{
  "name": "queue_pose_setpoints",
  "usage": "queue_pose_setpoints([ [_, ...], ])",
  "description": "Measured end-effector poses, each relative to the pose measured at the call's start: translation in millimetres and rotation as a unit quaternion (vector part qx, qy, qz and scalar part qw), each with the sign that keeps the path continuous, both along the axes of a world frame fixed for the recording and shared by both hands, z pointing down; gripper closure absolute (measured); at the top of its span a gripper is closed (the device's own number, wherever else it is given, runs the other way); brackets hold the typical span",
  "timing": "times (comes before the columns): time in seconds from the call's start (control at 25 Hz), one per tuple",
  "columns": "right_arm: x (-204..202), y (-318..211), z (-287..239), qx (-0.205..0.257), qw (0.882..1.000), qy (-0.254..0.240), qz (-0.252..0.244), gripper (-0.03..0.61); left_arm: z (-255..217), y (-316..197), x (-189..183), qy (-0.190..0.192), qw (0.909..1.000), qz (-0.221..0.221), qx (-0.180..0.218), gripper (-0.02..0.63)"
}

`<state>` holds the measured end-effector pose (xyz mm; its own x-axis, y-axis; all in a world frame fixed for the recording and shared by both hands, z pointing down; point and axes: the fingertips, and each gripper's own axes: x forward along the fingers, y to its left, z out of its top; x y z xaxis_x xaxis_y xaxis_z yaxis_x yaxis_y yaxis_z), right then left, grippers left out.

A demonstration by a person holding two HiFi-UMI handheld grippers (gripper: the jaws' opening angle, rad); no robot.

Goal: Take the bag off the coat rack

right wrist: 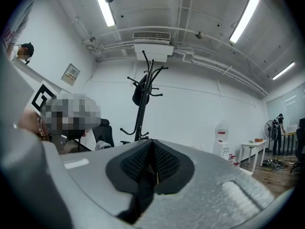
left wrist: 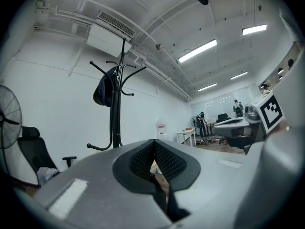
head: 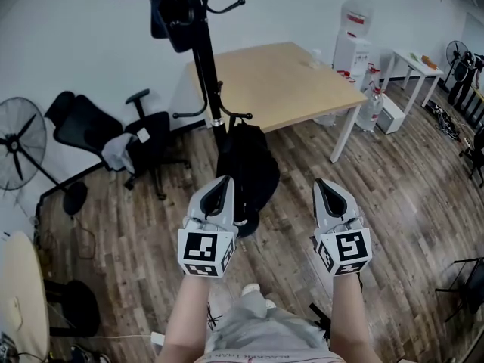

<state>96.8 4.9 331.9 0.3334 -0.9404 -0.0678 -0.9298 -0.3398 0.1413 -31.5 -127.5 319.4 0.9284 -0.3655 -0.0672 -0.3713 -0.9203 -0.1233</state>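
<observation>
Both tools are sitting fully closed right now: the left tool is holding its dark ribbed jaws tight together with nothing between them, and the right tool is doing exactly the same, carrying nothing at all. From the head view they are riding side by side on the person's bare forearms, pointing level and forward, each showing its black-and-white marker cube toward the camera. Straight ahead of them the tall black metal coat rack is standing on the grey-brown wood-plank floor, well clear of both tools. A dark bag is hanging up high on one of the rack's curved top hooks, and both gripper views are showing it there against the white wall. Lower down, a black backpack is drooping beside the pole under the lower hooks, though which hook is carrying it I cannot tell. Behind the rack a light wooden tabletop is resting on white legs. Left of the rack a black office chair is draped with a grey cloth, and a black standing fan is sitting at the far left. A white water dispenser is standing against the back wall.
</observation>
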Motion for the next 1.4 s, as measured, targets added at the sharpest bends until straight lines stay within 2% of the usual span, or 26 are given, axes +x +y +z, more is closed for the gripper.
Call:
queue_pose_setpoints([
  [0.2, 5.3, -12.4, 6.7, -0.008, 1.000, 0.002, -0.009, 0.575, 7.3, -12.7, 6.0, -0.005, 0.9999, -0.010, -0.005, 0.601],
  [0.44, 30.0, -31.5, 9.5, -0.007, 1.000, -0.006, -0.011, 0.575, 15.6, -32.6, 22.9, -0.014, 0.9997, -0.018, -0.007, 0.601],
  [0.84, 76.2, -99.5, 10.1, -0.029, 0.999, 0.013, -0.035, 0.575, 26.9, -91.7, 61.4, -0.010, 0.9986, -0.043, -0.029, 0.601],
  [1.04, 95.4, -135.6, 16.4, -0.041, 0.998, 0.004, -0.049, 0.575, 35.5, -122.7, 78.5, -0.017, 0.9975, -0.054, -0.042, 0.601],
  [1.2, 106.6, -161.0, 27.7, -0.056, 0.996, -0.019, -0.064, 0.574, 44.5, -139.0, 90.1, -0.023, 0.9971, -0.046, -0.056, 0.542],
  [1.32, 107.6, -178.1, 34.5, -0.058, 0.994, -0.029, -0.089, 0.446, 50.5, -149.7, 95.7, -0.025, 0.9966, -0.044, -0.065, 0.472],
  [1.4, 107.1, -187.0, 37.4, -0.061, 0.993, -0.028, -0.100, 0.388, 53.2, -154.6, 97.0, -0.027, 0.9963, -0.046, -0.068, 0.445],
])
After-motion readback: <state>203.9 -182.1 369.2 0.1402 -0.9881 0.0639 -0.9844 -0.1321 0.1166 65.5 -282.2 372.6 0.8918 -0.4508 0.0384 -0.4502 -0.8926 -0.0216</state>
